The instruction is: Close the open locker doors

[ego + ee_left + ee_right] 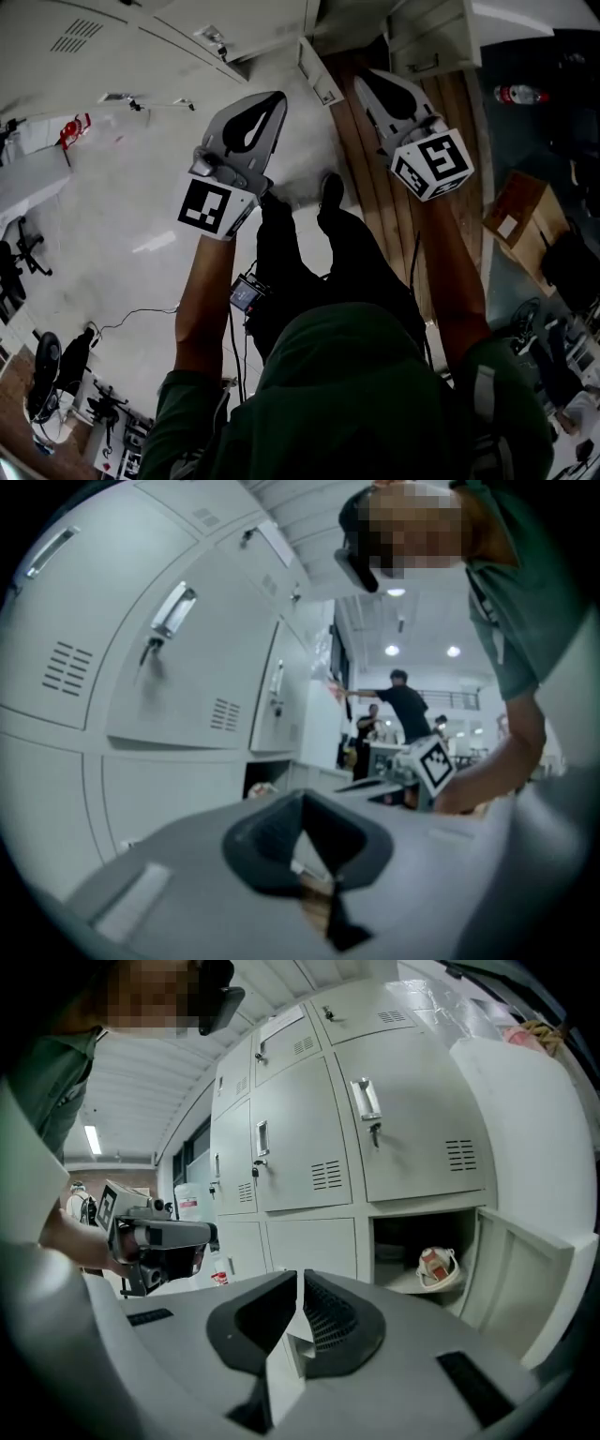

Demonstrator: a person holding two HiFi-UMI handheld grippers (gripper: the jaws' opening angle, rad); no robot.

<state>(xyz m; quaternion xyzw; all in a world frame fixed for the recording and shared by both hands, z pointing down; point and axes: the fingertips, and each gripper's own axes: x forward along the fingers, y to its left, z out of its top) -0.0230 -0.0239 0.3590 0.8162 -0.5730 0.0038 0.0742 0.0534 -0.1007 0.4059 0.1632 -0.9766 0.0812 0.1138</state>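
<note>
A bank of pale grey lockers (309,1138) faces me. In the right gripper view one bottom locker (422,1241) stands open, its door (525,1269) swung out to the right, with a white and red object (437,1266) on its shelf. From the head view I see two open doors (319,73) (436,42) at the top. My left gripper (278,97) and right gripper (367,77) are held out side by side towards the lockers, apart from them. Both have jaws together and hold nothing. In the left gripper view a dark open compartment (267,785) shows low in the lockers.
A wooden floor strip (375,178) runs below the right gripper. A red-capped bottle (521,94) and cardboard boxes (520,220) lie at the right. My shoe (331,192) stands near the lockers. People (403,705) stand far off in the room. A water jug (187,1206) sits beyond the lockers.
</note>
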